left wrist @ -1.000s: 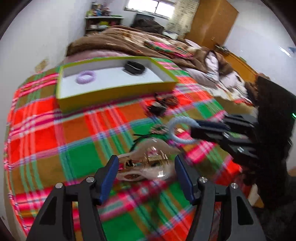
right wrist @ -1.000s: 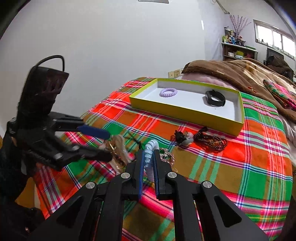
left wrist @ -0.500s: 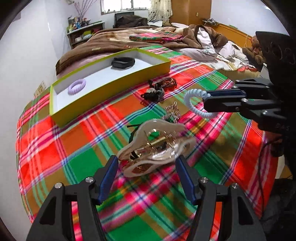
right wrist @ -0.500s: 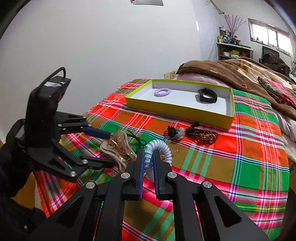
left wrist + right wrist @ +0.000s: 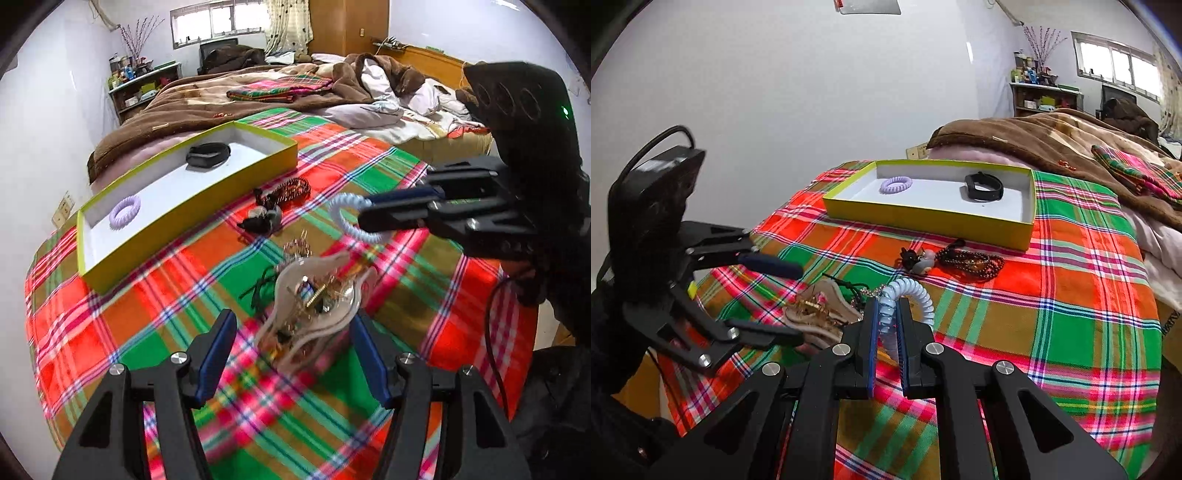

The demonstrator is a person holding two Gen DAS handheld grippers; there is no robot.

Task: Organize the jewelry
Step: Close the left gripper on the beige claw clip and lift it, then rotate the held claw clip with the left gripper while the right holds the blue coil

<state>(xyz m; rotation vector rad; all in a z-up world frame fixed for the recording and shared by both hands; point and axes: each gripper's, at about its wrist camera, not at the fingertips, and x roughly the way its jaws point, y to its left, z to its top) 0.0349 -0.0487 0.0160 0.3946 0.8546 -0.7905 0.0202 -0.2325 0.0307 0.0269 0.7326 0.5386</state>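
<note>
My right gripper [image 5: 886, 317] is shut on a pale blue spiral hair tie [image 5: 909, 295], held above the plaid cloth; it also shows in the left wrist view [image 5: 345, 218]. My left gripper [image 5: 293, 332] is open around a clear beige claw hair clip [image 5: 314, 306], which lies between its fingers on the cloth; the clip also shows in the right wrist view [image 5: 820, 314]. A yellow-green box [image 5: 923, 218] with a white floor holds a lilac spiral tie [image 5: 896, 184] and a black band [image 5: 983, 186].
A brown bead bracelet [image 5: 971, 260], a small black and grey charm [image 5: 918, 260], a gold trinket [image 5: 295, 247] and a black cord [image 5: 260, 286] lie on the cloth. Beyond it is a bed with brown blankets [image 5: 258, 85]. The wall stands at left.
My right gripper has lifted the blue hair tie up and away from the clip. My left gripper has tilted and closed in around the claw clip, still open.
</note>
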